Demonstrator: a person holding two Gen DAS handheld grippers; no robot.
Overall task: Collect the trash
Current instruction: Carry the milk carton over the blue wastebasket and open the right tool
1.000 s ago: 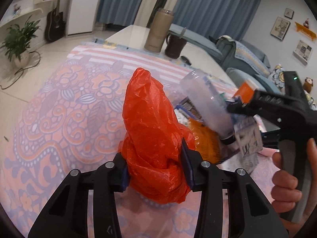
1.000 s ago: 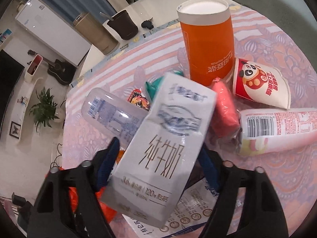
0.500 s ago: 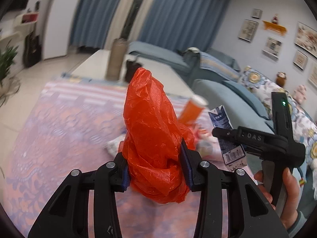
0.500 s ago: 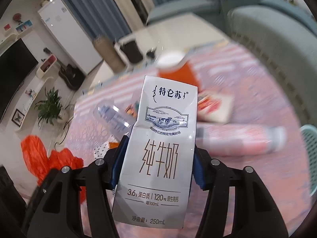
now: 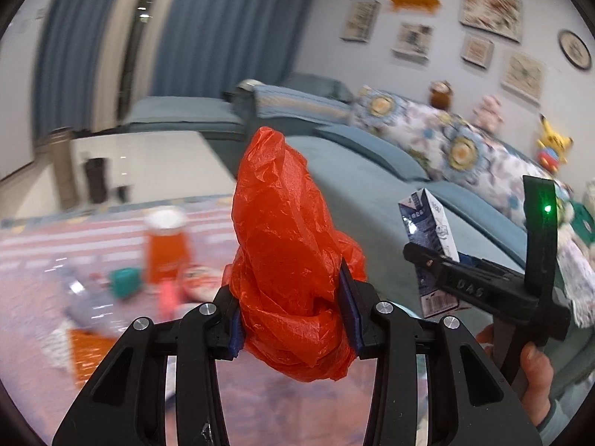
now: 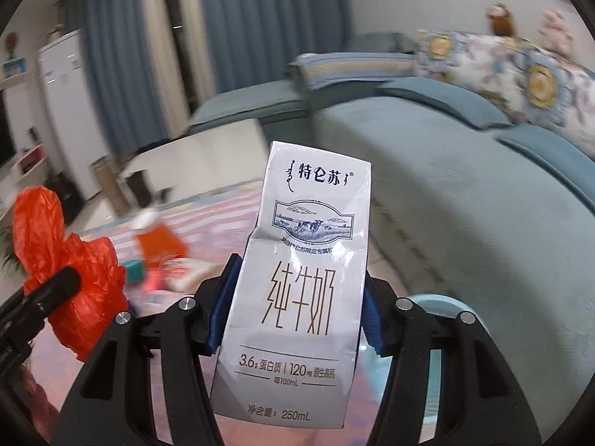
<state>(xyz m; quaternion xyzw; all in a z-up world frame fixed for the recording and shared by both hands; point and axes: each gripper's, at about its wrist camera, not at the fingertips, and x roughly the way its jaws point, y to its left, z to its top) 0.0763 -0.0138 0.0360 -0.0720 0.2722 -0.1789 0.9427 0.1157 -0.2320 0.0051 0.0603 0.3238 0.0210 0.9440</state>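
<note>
Orange plastic bag (image 5: 293, 260) pinched in left tool (image 5: 293, 316), milk carton (image 6: 297, 290) upright in right tool (image 6: 293, 319)

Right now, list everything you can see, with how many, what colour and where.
bag: 1, orange-red, crumpled, in left gripper
milk carton: 1, white, in right gripper
cup: 1, orange, upright on table
teal item: 1, left of cup, blurred
table: 1, pink patterned cloth
sofa: 1, blue, behind table
basket: 1, pale blue, rim behind right gripper
left gripper: black, shut
right gripper: black, shut
hand: on right gripper's handle
</note>
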